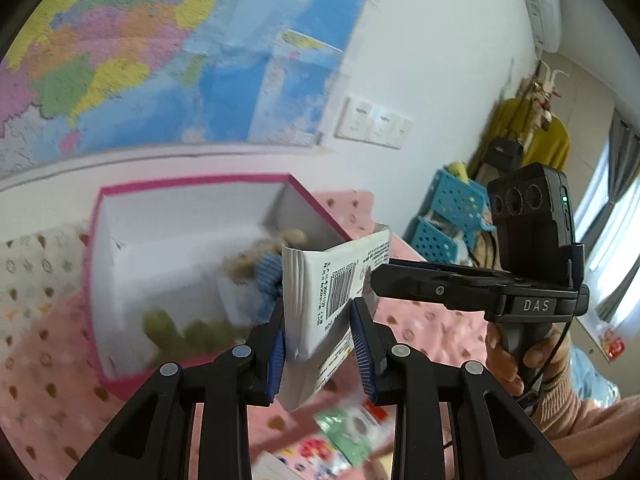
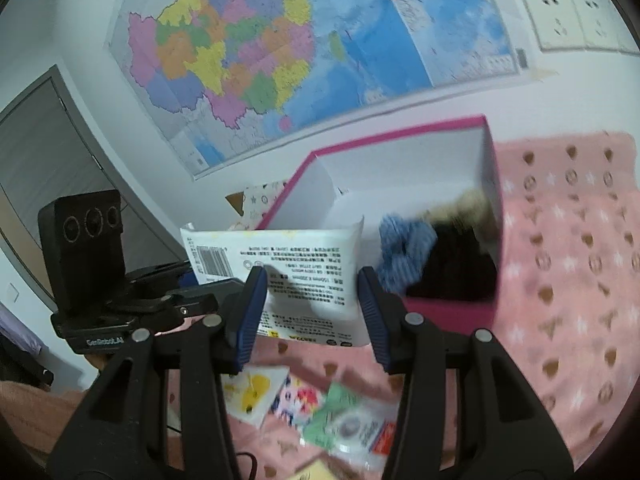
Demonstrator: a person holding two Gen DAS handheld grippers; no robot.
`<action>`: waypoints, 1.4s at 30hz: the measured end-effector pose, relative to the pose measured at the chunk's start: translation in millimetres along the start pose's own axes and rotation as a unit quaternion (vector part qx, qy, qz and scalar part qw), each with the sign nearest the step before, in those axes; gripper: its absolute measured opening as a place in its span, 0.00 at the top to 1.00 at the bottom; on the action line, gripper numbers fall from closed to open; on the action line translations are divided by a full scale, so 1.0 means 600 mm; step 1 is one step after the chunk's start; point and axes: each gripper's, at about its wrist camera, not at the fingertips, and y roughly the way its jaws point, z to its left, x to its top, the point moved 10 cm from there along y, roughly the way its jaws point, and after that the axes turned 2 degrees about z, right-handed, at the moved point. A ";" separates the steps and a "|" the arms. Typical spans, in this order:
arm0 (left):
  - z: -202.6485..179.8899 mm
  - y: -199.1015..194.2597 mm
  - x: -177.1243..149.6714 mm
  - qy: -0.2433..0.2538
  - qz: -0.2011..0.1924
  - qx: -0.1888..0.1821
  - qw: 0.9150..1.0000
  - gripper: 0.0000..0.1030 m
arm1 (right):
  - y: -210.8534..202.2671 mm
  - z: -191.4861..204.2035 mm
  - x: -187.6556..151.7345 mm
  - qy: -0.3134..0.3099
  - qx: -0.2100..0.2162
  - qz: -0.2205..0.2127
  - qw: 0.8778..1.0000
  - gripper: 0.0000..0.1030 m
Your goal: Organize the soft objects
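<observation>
While both hand-held grippers carry it, the white tissue pack (image 1: 320,300) hangs above the pink blanket (image 2: 560,260), w/ the pink-rimmed box (image 1: 200,188) at about 10 o'clock in the left wrist view. Left hand-held gripper (image 1: 320,344) is clenched on one end; right hand-held gripper (image 2: 312,308) grasps the other end (pads on the pack's two sides). Pack looks light, squashy, w/ slick film, so it prob. sags if held by one corner; best pinched across the flat body, not the crimped seam.

white wall (image 1: 420,40) with a colourful map (image 2: 260,52), wall sockets (image 1: 374,122), bright curtained window (image 1: 612,216) at right.
</observation>
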 end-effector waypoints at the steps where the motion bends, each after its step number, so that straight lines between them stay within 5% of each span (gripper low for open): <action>1: 0.009 -0.002 0.008 -0.001 -0.001 0.004 1.000 0.71 | 0.007 0.001 0.010 0.000 0.001 0.000 1.000 0.51; 17: 0.163 0.074 0.043 -0.067 0.040 0.058 0.995 0.65 | 0.174 -0.044 0.073 0.032 -0.032 0.063 0.997 0.51; 26: 0.235 0.088 0.031 -0.095 0.043 0.138 0.985 0.64 | 0.206 -0.072 0.066 0.038 -0.063 0.084 0.994 0.50; 42: 0.118 -0.026 -0.002 -0.017 -0.020 0.091 0.995 0.53 | 0.063 -0.013 0.030 -0.011 -0.022 0.031 0.999 0.50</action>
